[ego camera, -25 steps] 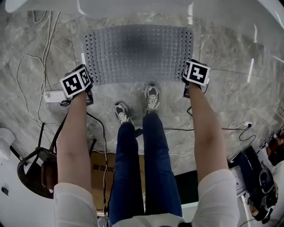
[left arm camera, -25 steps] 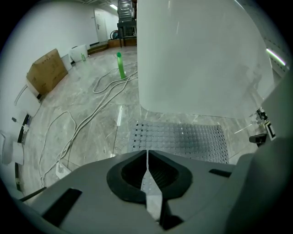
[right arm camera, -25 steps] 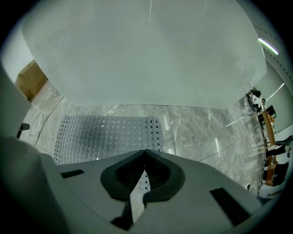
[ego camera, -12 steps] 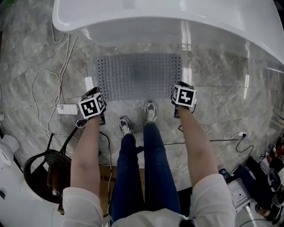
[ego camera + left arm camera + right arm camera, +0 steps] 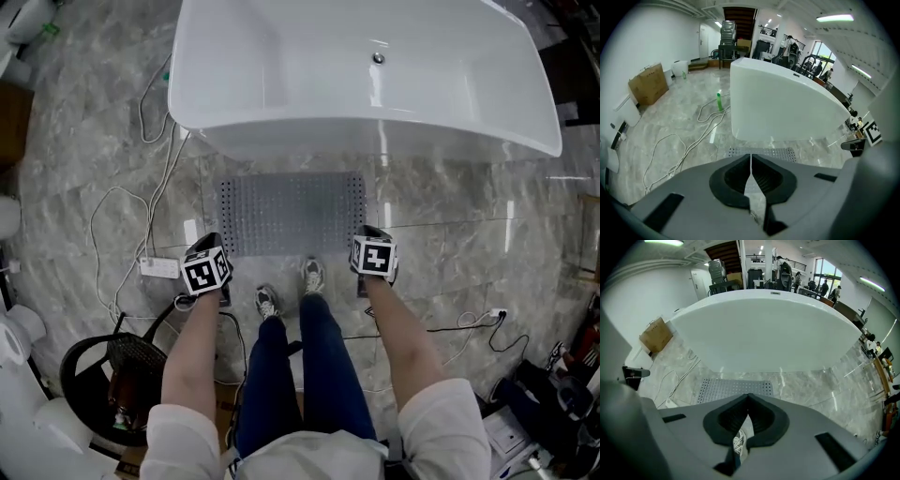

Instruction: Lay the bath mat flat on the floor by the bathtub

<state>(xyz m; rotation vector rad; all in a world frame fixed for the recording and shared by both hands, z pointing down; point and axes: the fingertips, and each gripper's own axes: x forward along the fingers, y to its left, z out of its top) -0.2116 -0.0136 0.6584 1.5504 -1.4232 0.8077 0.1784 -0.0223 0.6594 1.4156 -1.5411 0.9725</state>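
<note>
The grey perforated bath mat (image 5: 291,213) lies flat on the marble floor, right in front of the white bathtub (image 5: 361,75). It also shows as a grey strip (image 5: 761,152) in the left gripper view and as a wider patch (image 5: 733,388) in the right gripper view. My left gripper (image 5: 208,272) is raised above the mat's near left corner, and my right gripper (image 5: 373,260) above its near right corner. Both are shut with nothing between the jaws; their tips meet in the left gripper (image 5: 750,161) and the right gripper (image 5: 748,401) views. Neither touches the mat.
White cables (image 5: 122,211) and a power strip (image 5: 159,267) lie on the floor to the left. A black round stool (image 5: 108,375) stands at lower left. The person's sneakers (image 5: 289,286) are at the mat's near edge. More cables (image 5: 469,323) run on the right.
Both grippers have risen and drawn back from the mat's near corners. The head view has pulled up and away, so the whole bathtub now shows and the mat looks smaller.
</note>
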